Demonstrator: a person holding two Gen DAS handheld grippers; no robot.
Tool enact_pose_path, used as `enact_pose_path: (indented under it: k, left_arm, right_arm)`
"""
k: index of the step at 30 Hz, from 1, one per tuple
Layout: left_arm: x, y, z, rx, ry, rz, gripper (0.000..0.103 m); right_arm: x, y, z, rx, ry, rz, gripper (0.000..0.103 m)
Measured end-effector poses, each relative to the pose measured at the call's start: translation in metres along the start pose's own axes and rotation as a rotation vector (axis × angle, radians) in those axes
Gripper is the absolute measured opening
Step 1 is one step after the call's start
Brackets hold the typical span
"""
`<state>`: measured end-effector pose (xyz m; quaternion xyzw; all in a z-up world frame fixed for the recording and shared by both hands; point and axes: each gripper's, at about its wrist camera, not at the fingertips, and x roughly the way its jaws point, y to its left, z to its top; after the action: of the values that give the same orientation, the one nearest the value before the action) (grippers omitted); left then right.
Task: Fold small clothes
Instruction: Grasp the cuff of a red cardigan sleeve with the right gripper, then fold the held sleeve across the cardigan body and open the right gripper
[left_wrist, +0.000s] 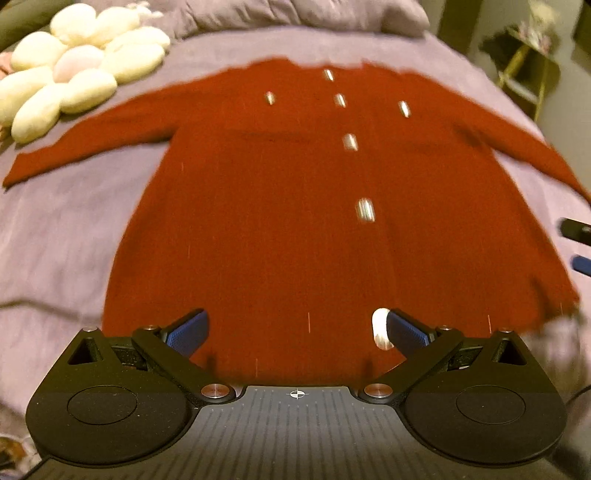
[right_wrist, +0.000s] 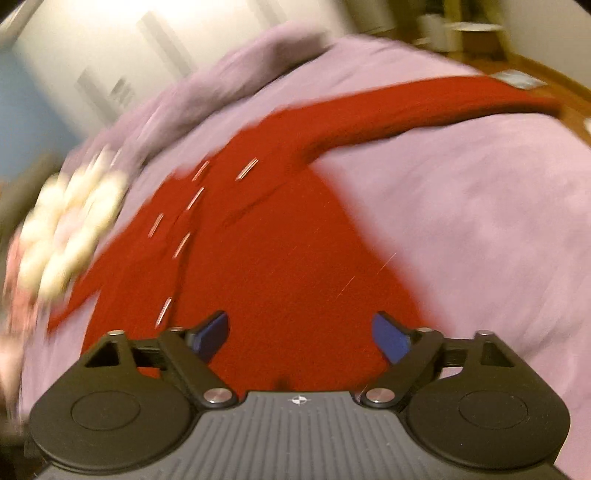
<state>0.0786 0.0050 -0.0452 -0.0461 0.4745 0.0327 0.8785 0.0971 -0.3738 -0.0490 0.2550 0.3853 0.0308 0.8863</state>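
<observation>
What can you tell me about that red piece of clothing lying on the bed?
The red garment is a small long-sleeved coat or cardigan, seemingly of soft knit or wool. It lies spread flat, front up, on the lilac bedspread, both sleeves stretched out sideways and the hem flaring toward the cameras. A row of pale shiny buttons runs down the front, with more near the chest. It is not yet folded. The left gripper and right gripper hang open over the hem; contact cannot be told.

The left gripper (left_wrist: 295, 332) has black arms, blue bumpy finger pads (left_wrist: 188, 332), shiny round silver screws, two big black discs and a ribbed grey deck with a small white cross mark at 6 o'clock; the right gripper (right_wrist: 299, 334) looks the same
</observation>
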Motion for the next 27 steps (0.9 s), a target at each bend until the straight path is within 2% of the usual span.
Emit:
enact_pose_path:
  k: [2, 6, 8, 12, 16, 19, 21, 22, 23, 25, 27]
  left_arm:
    - [0.015, 0.004, 0.018, -0.05, -0.053, -0.015, 0.103]
    - [0.056, 0.009, 0.051, -0.129, -0.105, -0.027, 0.103]
    - [0.076, 0.009, 0.061, -0.15, -0.09, -0.015, 0.103]
    - [0.107, 0.013, 0.066, -0.189, -0.04, -0.01, 0.103]
    - [0.111, 0.02, 0.059, -0.19, -0.069, -0.027, 0.103]
    - [0.113, 0.025, 0.057, -0.189, -0.098, -0.061, 0.103]
    - [0.112, 0.028, 0.054, -0.182, -0.111, -0.082, 0.103]
    - [0.112, 0.028, 0.054, -0.169, -0.111, -0.088, 0.103]
    - [0.114, 0.028, 0.055, -0.143, -0.105, -0.086, 0.103]
    - [0.114, 0.022, 0.058, -0.084, -0.089, -0.056, 0.103]
    - [0.109, 0.014, 0.061, -0.048, -0.105, -0.003, 0.103]
  right_arm:
    - [0.012, -0.037, 0.036, 0.121, -0.083, -0.019, 0.068]
    - [0.043, -0.11, 0.093, 0.373, -0.183, -0.075, 0.044]
    - [0.058, -0.14, 0.113, 0.488, -0.223, -0.108, 0.042]
    - [0.08, -0.186, 0.134, 0.679, -0.312, -0.107, 0.042]
    - [0.097, -0.213, 0.139, 0.78, -0.361, -0.066, 0.038]
    - [0.106, -0.22, 0.141, 0.775, -0.375, -0.078, 0.026]
    - [0.11, -0.224, 0.143, 0.759, -0.371, -0.105, 0.014]
    - [0.113, -0.22, 0.145, 0.72, -0.362, -0.141, 0.013]
    - [0.114, -0.21, 0.151, 0.661, -0.347, -0.188, 0.012]
    - [0.12, -0.163, 0.173, 0.399, -0.326, -0.37, 0.011]
    - [0.118, -0.103, 0.183, 0.144, -0.371, -0.384, 0.011]
